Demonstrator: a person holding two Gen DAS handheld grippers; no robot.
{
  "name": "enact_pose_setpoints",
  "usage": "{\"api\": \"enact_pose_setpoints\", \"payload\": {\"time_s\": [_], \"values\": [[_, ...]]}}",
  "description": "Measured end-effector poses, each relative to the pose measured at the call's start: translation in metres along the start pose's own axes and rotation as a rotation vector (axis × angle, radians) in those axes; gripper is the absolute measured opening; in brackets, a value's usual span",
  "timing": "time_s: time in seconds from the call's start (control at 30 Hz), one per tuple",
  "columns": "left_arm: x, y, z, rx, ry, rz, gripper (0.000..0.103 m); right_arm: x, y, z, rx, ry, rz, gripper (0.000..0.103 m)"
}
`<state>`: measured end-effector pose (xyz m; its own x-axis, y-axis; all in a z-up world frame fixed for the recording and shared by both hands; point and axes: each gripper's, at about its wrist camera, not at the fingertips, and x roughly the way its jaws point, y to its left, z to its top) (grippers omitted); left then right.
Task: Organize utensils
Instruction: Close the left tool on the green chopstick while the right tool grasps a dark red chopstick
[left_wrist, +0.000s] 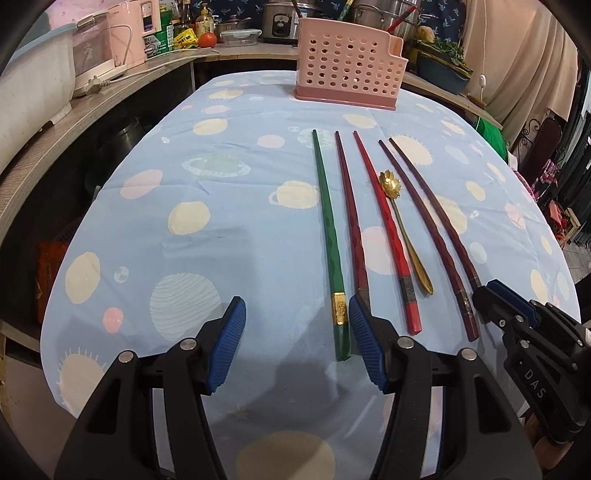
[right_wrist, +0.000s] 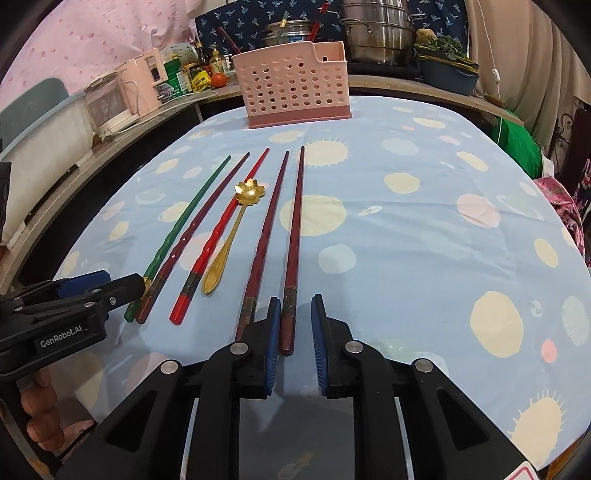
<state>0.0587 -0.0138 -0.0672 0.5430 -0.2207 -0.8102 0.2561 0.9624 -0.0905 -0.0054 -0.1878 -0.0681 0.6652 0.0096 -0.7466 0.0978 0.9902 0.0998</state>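
Jaws of right gripper (right_wrist: 293, 332) stood narrowly spread around the rightmost chopstick (right_wrist: 293, 236), pads apart from it; left gripper (left_wrist: 297, 334) jaws spread wide, green chopstick (left_wrist: 327, 229) between them.

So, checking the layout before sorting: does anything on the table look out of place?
Only the gold flower-shaped spoon: it lies among the five chopsticks, its bowl against the bright red chopstick. Nothing is spilled or visibly damaged.
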Motion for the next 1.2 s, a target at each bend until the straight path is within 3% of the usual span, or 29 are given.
{"api": "enact_pose_setpoints", "payload": {"time_s": [0.4, 0.57, 1.0, 1.2], "values": [[0.0015, -0.003, -0.002, 0.024, -0.015, 0.028, 0.054, 0.0, 0.0004, -0.0006, 0.0, -0.002, 0.0, 0.016], [0.0012, -0.0026, -0.0027, 0.026, -0.022, 0.04, 0.049, -0.0007, 0.0001, -0.0005, 0.005, -0.006, 0.001, 0.016], [-0.0005, 0.0024, -0.0026, 0.017, -0.028, 0.041, 0.01, -0.0009, -0.0003, -0.0011, 0.005, -0.007, 0.001, 0.016], [-0.0011, 0.0036, -0.0021, 0.013, -0.023, 0.024, 0.008, -0.0011, -0.0014, -0.0002, 0.009, -0.008, 0.002, 0.014]]}}
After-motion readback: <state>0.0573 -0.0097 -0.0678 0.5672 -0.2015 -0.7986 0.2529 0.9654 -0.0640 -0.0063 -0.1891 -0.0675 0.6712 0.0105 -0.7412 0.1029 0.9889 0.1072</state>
